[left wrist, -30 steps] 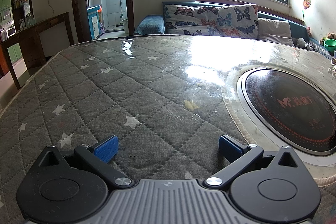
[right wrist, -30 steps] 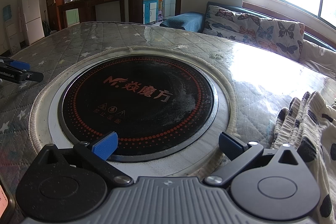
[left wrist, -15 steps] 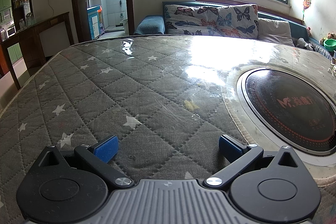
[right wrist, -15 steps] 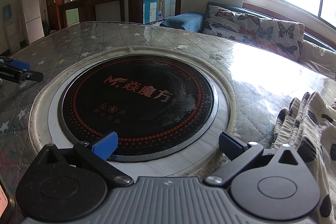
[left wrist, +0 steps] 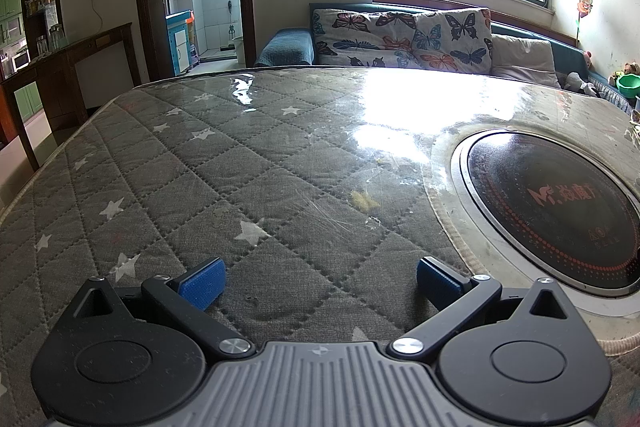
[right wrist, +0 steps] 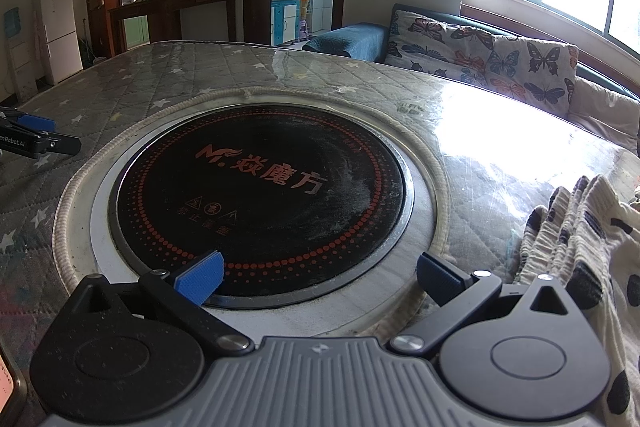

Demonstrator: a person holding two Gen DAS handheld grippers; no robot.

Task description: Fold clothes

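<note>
You haven't really started yet, as far as these views show. Your left hand-held gripper [left wrist: 318, 277] is spread wide with nothing between its blue pads [left wrist: 202, 283], hovering low over bare quilted cover on the left part of the worktop [left wrist: 248, 163]. Your right hand-held gripper [right wrist: 318, 277] is just as slack, jaws apart and empty, parked over the near rim of the round black cooktop [right wrist: 260, 191] set into the middle of the worktop.

The only clothing I can spot is the cream garment with dark spots [right wrist: 580, 247], bunched up at the right edge of the worktop, just to the right of your right hand-held gripper. It looks crumpled, with a gathered, elastic-looking band facing the cooktop, so I'd guess it's trousers or shorts, but I can't tell for sure since most of it runs out of frame. Neither tool is touching it. The left wrist view doesn't show it at all.

So my read: zero folds done, everything left. You'd need to grab it, drag it onto open surface, flatten it, then fold. The grey starred area on the left side looks like the roomiest spot; the glossy plastic over it will probably let the fabric slide easily. Whether there are more clothes past that right edge, I can't tell.
</note>
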